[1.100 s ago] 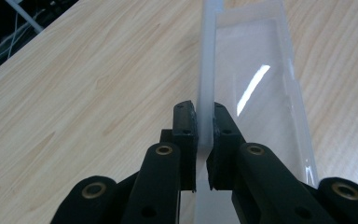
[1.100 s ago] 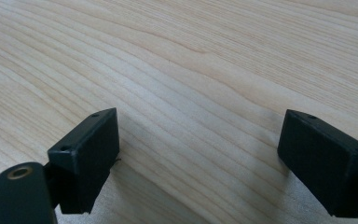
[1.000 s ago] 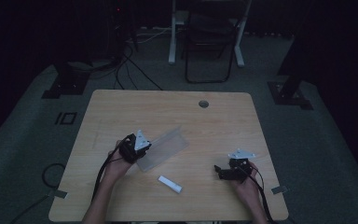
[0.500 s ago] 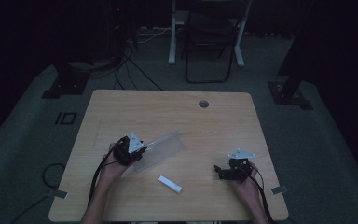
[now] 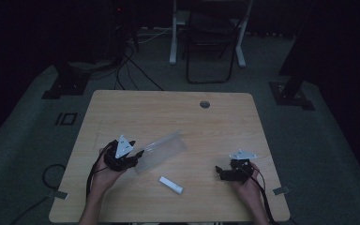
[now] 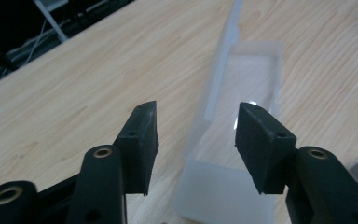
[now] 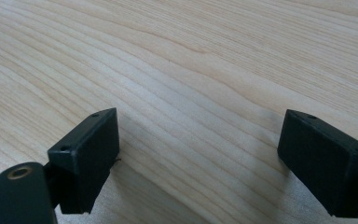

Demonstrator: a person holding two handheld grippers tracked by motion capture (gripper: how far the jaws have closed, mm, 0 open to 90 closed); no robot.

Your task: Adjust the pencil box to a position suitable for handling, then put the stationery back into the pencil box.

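Straddling the near end of the clear plastic box (image 6: 233, 135) with left tongs (image 5: 133, 157) spread; could skid or tip the light box if closed off-centre. Lying just right of them, small white bar (image 5: 171, 184). Farther right, right tongs (image 5: 221, 172) spread wide over bare counter (image 7: 177, 70).

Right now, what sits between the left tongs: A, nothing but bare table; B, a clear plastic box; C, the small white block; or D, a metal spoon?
B: in the left gripper view the open left tongs straddle the near end of the clear plastic box lying on the wooden table.
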